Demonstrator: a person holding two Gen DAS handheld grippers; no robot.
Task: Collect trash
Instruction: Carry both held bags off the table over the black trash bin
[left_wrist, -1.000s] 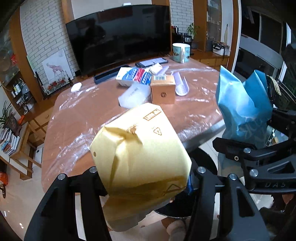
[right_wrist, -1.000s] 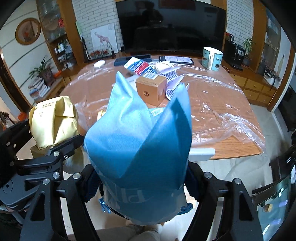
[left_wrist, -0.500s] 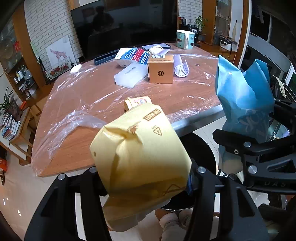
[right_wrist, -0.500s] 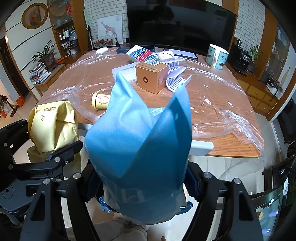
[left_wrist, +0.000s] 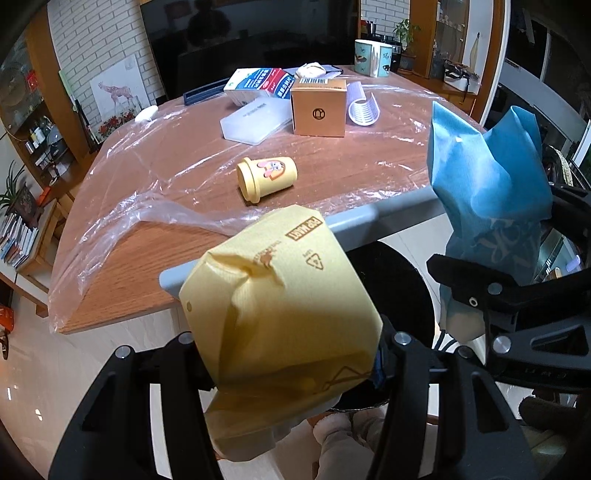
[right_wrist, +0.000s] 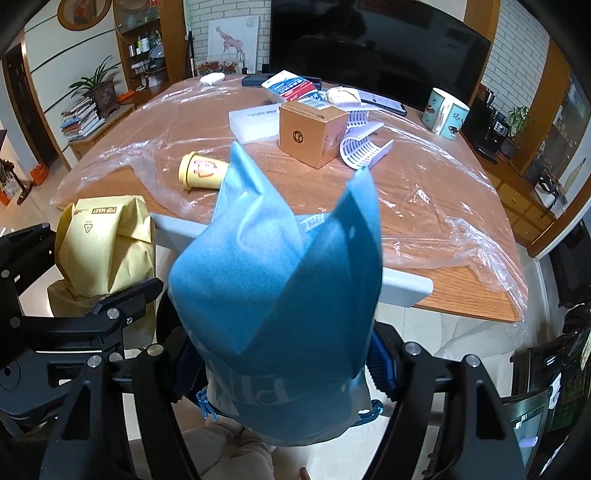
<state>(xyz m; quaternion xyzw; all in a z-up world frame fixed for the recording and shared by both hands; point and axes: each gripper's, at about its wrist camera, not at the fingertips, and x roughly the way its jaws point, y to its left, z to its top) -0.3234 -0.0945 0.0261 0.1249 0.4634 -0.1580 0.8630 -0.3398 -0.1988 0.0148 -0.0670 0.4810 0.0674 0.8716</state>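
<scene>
worktop (left_wrist: 155, 280) ahead, beyond both tools | black bin (left_wrist: 402, 273) right under, btwn them | left tool (left_wrist: 291, 354) clamps yellow bag (left_wrist: 280, 314), nearer bin imo | right tool (right_wrist: 284, 358) clamps blue bag (right_wrist: 280, 280) | yellow cup (left_wrist: 266, 178) on its side, further ahead

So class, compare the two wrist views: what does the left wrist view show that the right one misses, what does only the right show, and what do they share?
Only the left: the round black bin below the table edge. Only the right: the potted plant beside stacked books. Both: the yellow bag in the left gripper, the blue bag in the right gripper, the yellow cup, and the cardboard box.
</scene>
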